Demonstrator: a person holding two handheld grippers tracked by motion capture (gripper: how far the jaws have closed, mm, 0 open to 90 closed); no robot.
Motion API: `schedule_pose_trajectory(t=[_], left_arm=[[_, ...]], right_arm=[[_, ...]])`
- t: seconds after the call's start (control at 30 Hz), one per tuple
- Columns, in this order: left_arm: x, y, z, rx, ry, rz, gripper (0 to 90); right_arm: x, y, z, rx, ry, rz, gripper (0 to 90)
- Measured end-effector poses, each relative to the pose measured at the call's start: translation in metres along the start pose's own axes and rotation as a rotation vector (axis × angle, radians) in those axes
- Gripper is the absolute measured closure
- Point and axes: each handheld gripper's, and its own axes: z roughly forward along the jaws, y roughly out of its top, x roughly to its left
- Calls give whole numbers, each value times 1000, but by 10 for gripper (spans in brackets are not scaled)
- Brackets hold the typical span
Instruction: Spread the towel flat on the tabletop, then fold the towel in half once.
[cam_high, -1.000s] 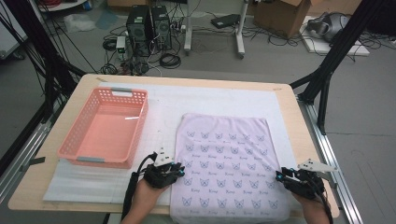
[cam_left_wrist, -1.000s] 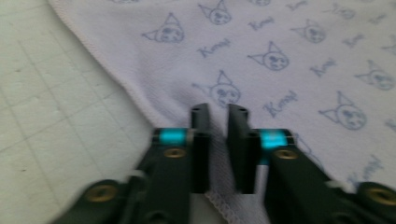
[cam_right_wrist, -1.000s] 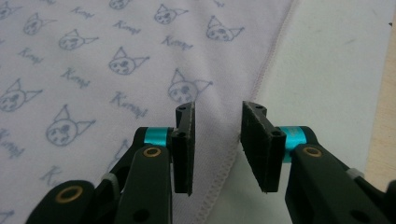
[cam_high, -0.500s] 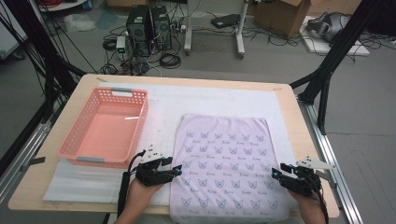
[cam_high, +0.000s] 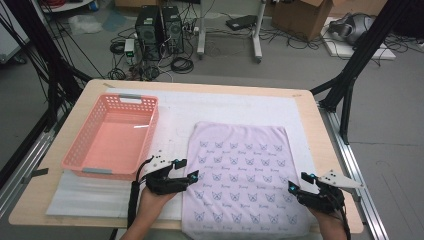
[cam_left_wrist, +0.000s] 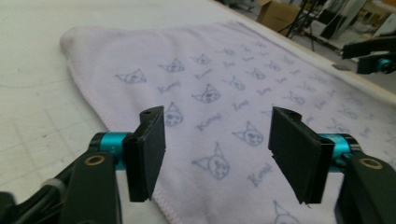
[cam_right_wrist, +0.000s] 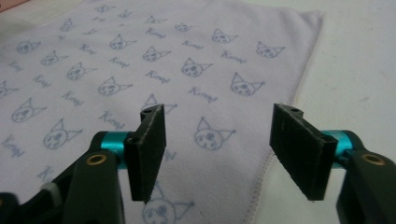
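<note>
A light wooden table (cam_high: 310, 107) carries a white padded mat (cam_high: 235, 107); on the mat sit a pink plastic basket (cam_high: 111, 137) and a flat lilac cat-print towel (cam_high: 242, 175)

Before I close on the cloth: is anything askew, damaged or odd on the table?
Nothing stands out. The lilac cloth lies flat and fairly square, its near edge hanging slightly over the table. The pink basket sits upright. Both tongs, left and right, are open.

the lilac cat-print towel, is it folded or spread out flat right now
Spread flat. The towel lies as one open rectangle on the white mat, all edges showing and no layer doubled over; both gripper views show a single smooth layer.
</note>
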Motion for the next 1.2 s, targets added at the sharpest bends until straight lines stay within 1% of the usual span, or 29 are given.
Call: schedule_pose_trajectory(t=[0.07,0.1,0.13,0.17,0.2,0.23,0.27,0.3,0.33,0.37,0.43,0.47,0.53,0.6,0.7,0.77,0.83,0.9,0.97,1.07,1.13,1.2], left_arm=[[-1,-1,-2,-14,0,50,391],[-1,-2,-2,-18,-5,66,388],[-1,-2,-2,-18,-12,75,373],[0,-2,-1,-16,-18,61,363],[1,-2,1,-14,-40,25,363],[2,-2,2,-13,-42,14,361],[3,-1,5,-15,-43,-10,336],[2,0,6,-14,-43,-20,278],[2,1,7,-18,-50,-28,253],[0,1,6,-21,-52,-19,247],[-1,1,4,-25,-40,3,243],[-1,1,3,-32,-36,5,243],[-1,1,1,-49,-21,0,242],[0,2,0,-57,-8,-1,237],[1,1,2,-55,-11,-3,238],[2,1,3,-52,-13,-6,239],[3,1,5,-47,-8,-6,242],[4,1,6,-42,-7,-9,241],[6,0,7,-36,-9,-16,241],[8,0,6,-44,8,-23,241],[10,0,5,-45,5,-33,244],[12,0,6,-35,0,-42,245]], right_arm=[[-1,-1,-2,-13,1,-6,196],[-1,-1,-2,-21,-4,4,175],[-1,-2,-3,-26,-2,7,175],[-2,-3,-5,-33,-1,3,175],[-1,-4,-6,-38,-1,1,175],[-1,-5,-8,-41,0,-14,175],[-1,-5,-9,-40,-1,-19,175],[-3,-5,-9,-45,-7,-18,175],[-4,-5,-9,-50,-8,-15,175],[-5,-6,-9,-49,-8,-6,175],[-6,-7,-7,-42,-7,-7,175],[-6,-7,-6,-38,-7,-8,175],[-6,-9,-5,-21,-3,-20,175],[-6,-10,-5,-21,-4,-18,175],[-8,-11,-8,-26,-11,-7,175],[-10,-12,-10,-30,-17,17,175],[-11,-12,-11,-37,-26,24,175],[-11,-13,-11,-28,-25,30,175],[-12,-14,-10,-23,-26,22,175],[-11,-13,-10,-28,-27,24,175],[-10,-12,-9,-26,-24,28,175],[-10,-12,-8,-21,-28,33,175]])
